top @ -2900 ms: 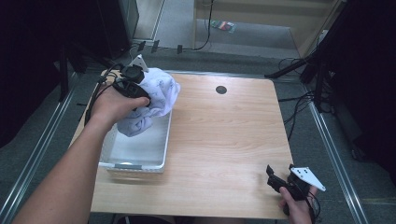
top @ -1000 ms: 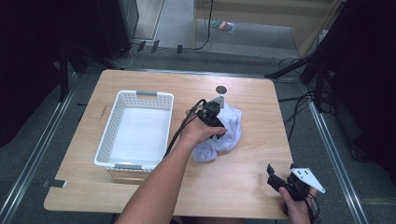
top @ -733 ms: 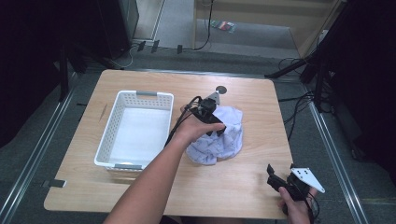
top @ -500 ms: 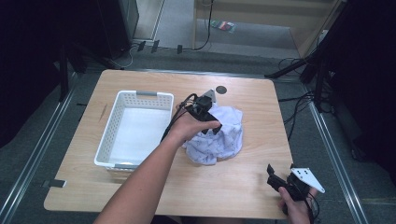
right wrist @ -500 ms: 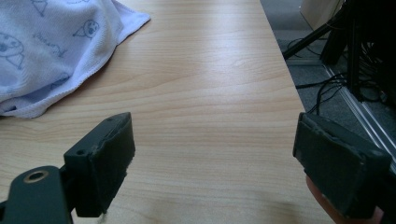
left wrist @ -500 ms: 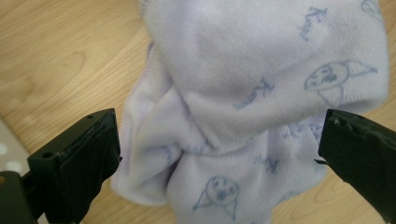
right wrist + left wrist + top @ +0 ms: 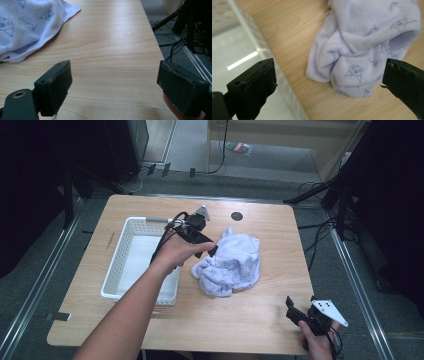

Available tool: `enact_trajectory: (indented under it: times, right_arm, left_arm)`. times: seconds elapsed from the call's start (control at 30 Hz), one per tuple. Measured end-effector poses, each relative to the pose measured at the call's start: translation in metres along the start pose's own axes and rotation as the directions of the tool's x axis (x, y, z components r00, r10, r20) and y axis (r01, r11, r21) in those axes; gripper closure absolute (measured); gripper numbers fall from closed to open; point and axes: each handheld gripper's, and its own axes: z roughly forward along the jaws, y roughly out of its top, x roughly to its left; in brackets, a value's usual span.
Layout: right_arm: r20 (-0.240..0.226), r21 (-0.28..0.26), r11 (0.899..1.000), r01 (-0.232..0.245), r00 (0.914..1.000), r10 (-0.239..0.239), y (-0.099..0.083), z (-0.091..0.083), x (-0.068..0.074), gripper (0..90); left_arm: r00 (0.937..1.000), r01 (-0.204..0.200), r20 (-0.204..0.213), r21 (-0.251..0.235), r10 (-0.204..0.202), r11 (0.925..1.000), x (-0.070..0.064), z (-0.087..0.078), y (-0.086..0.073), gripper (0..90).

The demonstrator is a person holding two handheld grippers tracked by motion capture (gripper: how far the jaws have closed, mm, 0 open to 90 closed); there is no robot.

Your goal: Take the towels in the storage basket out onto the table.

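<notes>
High view: 1 towel (image 7: 230, 265), 1 basket (image 7: 131, 241), 2 tongs.

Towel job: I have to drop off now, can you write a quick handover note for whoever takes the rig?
Left hand-held gripper: open, empty, over the table between basket and towel.
Right hand-held gripper: open, empty, idle near the table's near right corner.
Towel: crumpled heap on the wooden table, right of the white basket, apart from it.
Done: towel is out of the basket and released.
Left: probably spreading or folding it; both grippers are free for that.
</notes>
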Motion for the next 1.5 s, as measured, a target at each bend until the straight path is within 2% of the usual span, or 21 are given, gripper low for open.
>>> enact_trajectory:
  times: [0.13, 0.17, 0.2, 0.33, 0.43, 0.5, 0.6, 0.7, 0.73, 0.83, 0.87, 0.9, 0.93, 1.0, 1.03, 1.07, 1.13, 1.17, 1.33, 1.4, 1.5]
  right_arm:
    - [-0.003, 0.003, 1.000, 0.001, 1.0000, -0.001, 0.000, 0.000, 0.000, 12.9]
    - [-0.003, 0.003, 1.000, 0.001, 1.0000, -0.001, 0.000, 0.000, 0.000, 12.9]
    - [-0.007, 0.007, 1.000, 0.005, 1.0000, -0.005, 0.000, 0.000, 0.000, 12.8]
    - [-0.009, 0.009, 1.000, 0.006, 0.9999, -0.006, 0.000, 0.001, 0.000, 12.8]
    - [-0.006, 0.010, 1.000, 0.005, 1.0000, -0.005, 0.000, 0.001, 0.000, 12.7]
    - [-0.005, 0.009, 1.000, 0.005, 1.0000, -0.005, 0.000, 0.001, 0.000, 12.8]
    - [-0.002, 0.010, 1.000, 0.006, 1.0000, -0.006, 0.000, 0.001, 0.000, 12.8]
    - [-0.003, 0.011, 1.000, 0.003, 1.0000, -0.003, 0.000, 0.001, 0.000, 12.7]
    - [-0.003, 0.011, 1.000, 0.003, 1.0000, -0.003, 0.000, 0.001, 0.000, 12.7]
    - [0.001, 0.011, 1.000, 0.008, 1.0000, -0.008, 0.000, 0.001, 0.000, 12.8]
    - [0.001, 0.011, 1.000, 0.008, 1.0000, -0.008, 0.000, 0.001, 0.000, 12.8]
    - [0.001, 0.013, 1.000, 0.006, 1.0000, -0.006, 0.001, 0.001, 0.000, 12.8]
    - [0.000, 0.013, 1.000, 0.005, 1.0000, -0.005, 0.001, 0.001, 0.000, 12.7]
    - [-0.001, 0.014, 1.000, 0.005, 1.0000, -0.005, 0.001, 0.001, 0.000, 12.8]
    - [-0.002, 0.015, 1.000, 0.004, 1.0000, -0.004, 0.001, 0.001, 0.000, 12.7]
    - [-0.003, 0.015, 1.000, 0.004, 1.0000, -0.004, 0.001, 0.001, 0.000, 12.7]
    - [-0.004, 0.016, 1.000, 0.003, 1.0000, -0.003, 0.001, 0.001, 0.000, 12.8]
    - [-0.004, 0.016, 1.000, 0.003, 1.0000, -0.003, 0.001, 0.001, 0.000, 12.8]
    - [-0.004, 0.023, 1.000, 0.000, 1.0000, 0.000, 0.001, 0.002, 0.000, 12.7]
    - [-0.006, 0.025, 1.000, 0.000, 1.0000, 0.000, 0.001, 0.002, 0.000, 12.7]
    - [-0.006, 0.027, 1.000, 0.001, 1.0000, 0.000, 0.001, 0.002, 0.000, 12.7]
  left_arm:
    - [0.9996, 0.025, -0.008, -0.016, -0.025, 0.9996, 0.016, -0.008, -0.009, 0.0]
    - [0.9996, 0.025, -0.008, -0.016, -0.025, 0.9996, 0.016, -0.008, -0.009, 0.0]
    - [0.9993, 0.037, -0.007, -0.022, -0.037, 0.9991, 0.024, -0.012, -0.014, 0.0]
    - [0.9988, 0.047, -0.012, -0.032, -0.048, 0.9984, 0.033, -0.018, -0.020, 0.0]
    - [0.9974, 0.068, -0.022, -0.042, -0.069, 0.9968, 0.049, -0.028, -0.029, 0.0]
    - [0.9971, 0.072, -0.023, -0.042, -0.073, 0.9966, 0.052, -0.030, -0.031, 0.0]
    - [0.9949, 0.093, -0.034, -0.057, -0.095, 0.9940, 0.070, -0.042, -0.040, 0.0]
    - [0.9926, 0.112, -0.039, -0.068, -0.115, 0.9913, 0.081, -0.048, -0.046, 0.0]
    - [0.9926, 0.112, -0.039, -0.068, -0.115, 0.9913, 0.081, -0.048, -0.046, 0.0]
    - [0.9892, 0.137, -0.041, -0.079, -0.141, 0.9874, 0.099, -0.055, -0.058, 0.0]
    - [0.9892, 0.137, -0.041, -0.079, -0.141, 0.9874, 0.099, -0.055, -0.058, 0.0]
    - [0.9855, 0.159, -0.047, -0.080, -0.163, 0.9841, 0.110, -0.057, -0.065, 0.0]
    - [0.9855, 0.159, -0.047, -0.080, -0.163, 0.9841, 0.110, -0.057, -0.065, 0.0]
    - [0.9826, 0.170, -0.061, -0.079, -0.175, 0.9822, 0.121, -0.059, -0.071, 0.0]
    - [0.9785, 0.187, -0.073, -0.081, -0.193, 0.9790, 0.130, -0.059, -0.078, 0.0]
    - [0.9785, 0.187, -0.073, -0.081, -0.193, 0.9790, 0.130, -0.059, -0.078, 0.0]
    - [0.9759, 0.198, -0.078, -0.079, -0.204, 0.9771, 0.143, -0.063, -0.086, 0.0]
    - [0.9759, 0.198, -0.078, -0.079, -0.204, 0.9771, 0.143, -0.063, -0.086, 0.0]
    - [0.9658, 0.237, -0.086, -0.090, -0.245, 0.9673, 0.165, -0.068, -0.104, 0.0]
    - [0.9656, 0.238, -0.085, -0.090, -0.246, 0.9670, 0.172, -0.069, -0.110, 0.0]
    - [0.9593, 0.264, -0.076, -0.102, -0.272, 0.9593, 0.181, -0.068, -0.118, 0.0]
